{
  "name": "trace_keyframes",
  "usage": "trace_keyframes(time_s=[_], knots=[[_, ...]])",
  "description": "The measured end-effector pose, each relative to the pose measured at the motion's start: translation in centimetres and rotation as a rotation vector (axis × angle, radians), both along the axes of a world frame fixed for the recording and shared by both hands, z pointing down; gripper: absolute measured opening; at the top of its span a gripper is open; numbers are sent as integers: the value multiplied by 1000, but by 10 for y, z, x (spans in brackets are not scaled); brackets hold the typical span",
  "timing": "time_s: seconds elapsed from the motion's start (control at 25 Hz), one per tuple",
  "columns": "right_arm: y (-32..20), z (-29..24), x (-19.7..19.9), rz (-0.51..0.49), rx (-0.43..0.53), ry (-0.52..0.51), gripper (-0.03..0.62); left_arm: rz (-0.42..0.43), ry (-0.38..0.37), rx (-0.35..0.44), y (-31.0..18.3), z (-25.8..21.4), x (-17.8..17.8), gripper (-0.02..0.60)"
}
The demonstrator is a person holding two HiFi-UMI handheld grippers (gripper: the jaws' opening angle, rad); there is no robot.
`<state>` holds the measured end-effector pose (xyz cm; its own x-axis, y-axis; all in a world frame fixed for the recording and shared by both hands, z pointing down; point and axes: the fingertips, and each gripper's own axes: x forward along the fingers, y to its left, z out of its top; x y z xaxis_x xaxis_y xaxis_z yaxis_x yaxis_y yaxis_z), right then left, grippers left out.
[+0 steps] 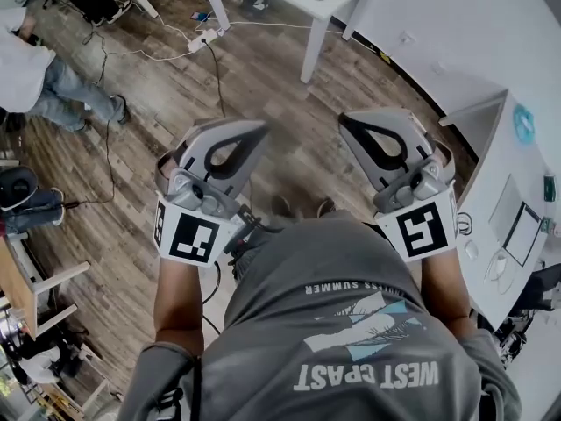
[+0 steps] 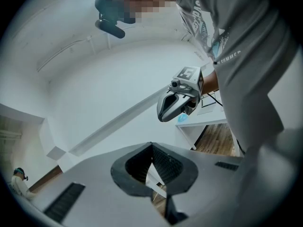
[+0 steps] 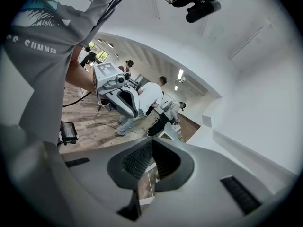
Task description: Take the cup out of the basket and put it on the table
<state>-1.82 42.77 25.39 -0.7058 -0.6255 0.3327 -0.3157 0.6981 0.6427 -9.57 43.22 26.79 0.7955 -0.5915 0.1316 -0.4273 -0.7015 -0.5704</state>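
Left tongs (image 2: pixel 151 145) and right tongs (image 3: pixel 151 140): jaws pressed together, nothing between them, both held over the wood floor (image 1: pixel 263 86). The cup and the basket are in no view. Locate the basket first, and only then spread one pair. A white surface (image 1: pixel 517 191) runs along the right. Another person (image 1: pixel 35 77) stands at far left.

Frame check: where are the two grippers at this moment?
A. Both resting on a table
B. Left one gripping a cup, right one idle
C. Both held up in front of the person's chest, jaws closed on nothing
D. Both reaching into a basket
C: the left gripper and right gripper are raised just ahead of the person's grey shirt, above the wooden floor. Each gripper view shows its jaws together with nothing between them.
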Motion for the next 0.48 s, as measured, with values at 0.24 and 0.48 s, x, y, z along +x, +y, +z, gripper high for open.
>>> trace_keyframes(time_s=[0.24, 0.48], knots=[[-11, -6, 5, 48, 2, -15, 11, 8, 29, -14, -10, 2, -9, 9], [-36, -5, 33, 66, -11, -46, 11, -10, 20, -60, -33, 9, 5, 9]])
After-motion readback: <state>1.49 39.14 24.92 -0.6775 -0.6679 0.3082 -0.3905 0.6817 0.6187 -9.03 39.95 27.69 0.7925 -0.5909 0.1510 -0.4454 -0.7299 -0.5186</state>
